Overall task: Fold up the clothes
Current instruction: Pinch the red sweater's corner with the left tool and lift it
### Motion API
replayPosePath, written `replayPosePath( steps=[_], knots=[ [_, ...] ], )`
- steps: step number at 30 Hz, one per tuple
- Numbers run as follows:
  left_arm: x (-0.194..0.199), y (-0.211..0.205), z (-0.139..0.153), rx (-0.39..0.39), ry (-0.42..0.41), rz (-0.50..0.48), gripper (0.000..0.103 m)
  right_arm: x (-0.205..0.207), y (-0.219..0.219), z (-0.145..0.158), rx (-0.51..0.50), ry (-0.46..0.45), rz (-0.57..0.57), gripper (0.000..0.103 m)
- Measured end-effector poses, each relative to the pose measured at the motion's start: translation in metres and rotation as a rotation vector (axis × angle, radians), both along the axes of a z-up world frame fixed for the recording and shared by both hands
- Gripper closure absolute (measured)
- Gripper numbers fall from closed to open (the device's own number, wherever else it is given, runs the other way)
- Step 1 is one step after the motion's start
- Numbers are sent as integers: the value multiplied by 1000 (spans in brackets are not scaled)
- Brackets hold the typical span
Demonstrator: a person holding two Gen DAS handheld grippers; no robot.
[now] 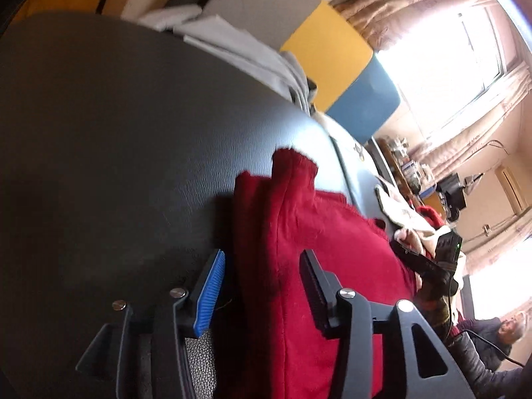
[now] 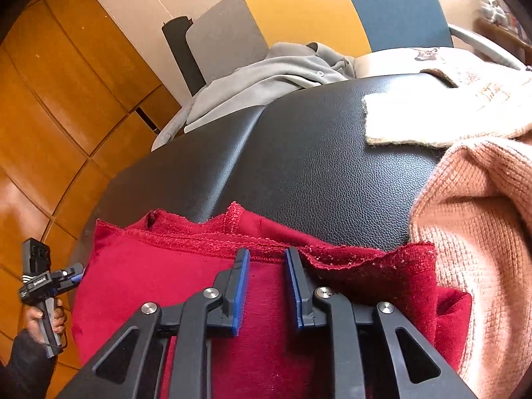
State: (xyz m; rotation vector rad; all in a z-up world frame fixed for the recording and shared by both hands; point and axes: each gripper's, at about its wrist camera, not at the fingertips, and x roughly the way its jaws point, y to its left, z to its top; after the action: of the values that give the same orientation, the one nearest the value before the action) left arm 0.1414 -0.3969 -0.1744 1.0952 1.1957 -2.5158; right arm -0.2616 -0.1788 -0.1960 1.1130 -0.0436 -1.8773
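Bench: black, grained like leather; it carries all my clothes.
Red garment: lies at the near edge of the bench under both my tools, its stitched hem rumpled toward the far side and one narrow part sticking out across the black surface.
Pink sweater: knitted, heaped just to the right of the red garment and touching its edge.
Cream garment: flat on the bench beyond the pink sweater.
Grey garment: bunched beyond the far edge of the bench, against grey, yellow and blue panels.
Right fingers: a narrow gap between the blue pads, hovering over the red hem; the pads press on nothing.
Left fingers: spread wide at the red garment's left edge, one over the bare bench, one over the cloth, gripping nothing.
My left hand: wrapped around the tool's handle, seen from the right wrist.
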Motion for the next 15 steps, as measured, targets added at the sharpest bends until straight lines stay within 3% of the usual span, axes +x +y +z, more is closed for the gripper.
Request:
replayPosePath(
  steps=[4,7,8,9,12,15],
  knots=[
    [-13,4,-8,8,0,-82,56,-2,-1,-1,-7,-3,7,76],
    [-21,1,-15,95,20,-96,57,-2,-2,-2,-12,-2,15,73],
    [-25,4,-15,96,12,-108,60,-2,-2,-2,-16,-3,18,70],
    [-28,8,-15,86,-1,-124,78,-2,-2,-2,-19,-4,23,69],
    [-35,18,-10,30,-21,-124,83,1,-2,-2,-19,-2,25,67],
    [-32,16,-8,30,-23,-60,85,3,-3,0,-3,-7,24,66]
  ],
)
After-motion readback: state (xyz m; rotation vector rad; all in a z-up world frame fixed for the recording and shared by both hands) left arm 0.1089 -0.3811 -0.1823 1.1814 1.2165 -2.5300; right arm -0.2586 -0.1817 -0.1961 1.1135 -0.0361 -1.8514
